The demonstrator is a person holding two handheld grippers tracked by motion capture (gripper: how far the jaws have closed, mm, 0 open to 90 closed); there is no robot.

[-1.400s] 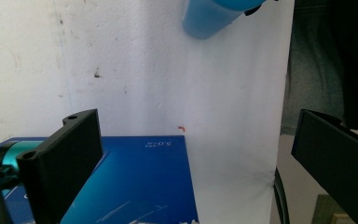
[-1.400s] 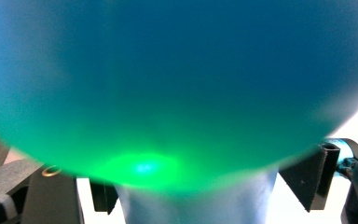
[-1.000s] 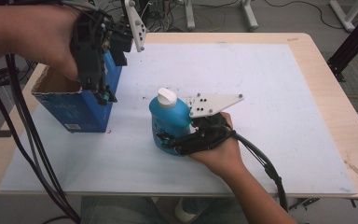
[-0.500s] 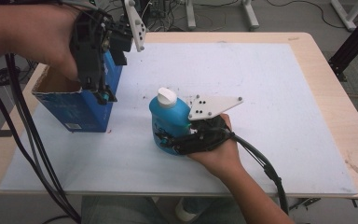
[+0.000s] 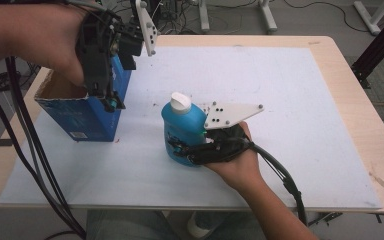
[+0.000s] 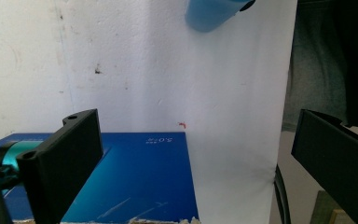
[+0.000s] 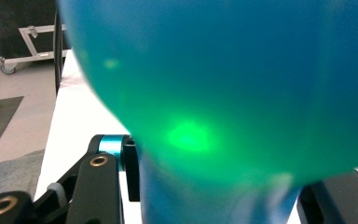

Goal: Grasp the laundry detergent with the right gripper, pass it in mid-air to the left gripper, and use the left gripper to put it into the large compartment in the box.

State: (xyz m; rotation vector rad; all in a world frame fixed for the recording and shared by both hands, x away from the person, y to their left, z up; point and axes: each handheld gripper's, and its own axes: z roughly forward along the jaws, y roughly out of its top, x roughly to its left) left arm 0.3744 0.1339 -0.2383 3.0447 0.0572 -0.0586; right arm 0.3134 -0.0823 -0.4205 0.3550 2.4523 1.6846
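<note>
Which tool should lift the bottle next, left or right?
Right. The right tool is shut on the blue bottle, its jaws having just closed on its lower body. The left tool hangs open over the blue box, away from the bottle.

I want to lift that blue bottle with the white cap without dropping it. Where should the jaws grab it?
Grab the blue bottle around its wide lower body, coming in level from the person's side, as the right gripper does now. It stands upright; the body gives flat blue sides to squeeze, while the white cap is small and slanted.
</note>
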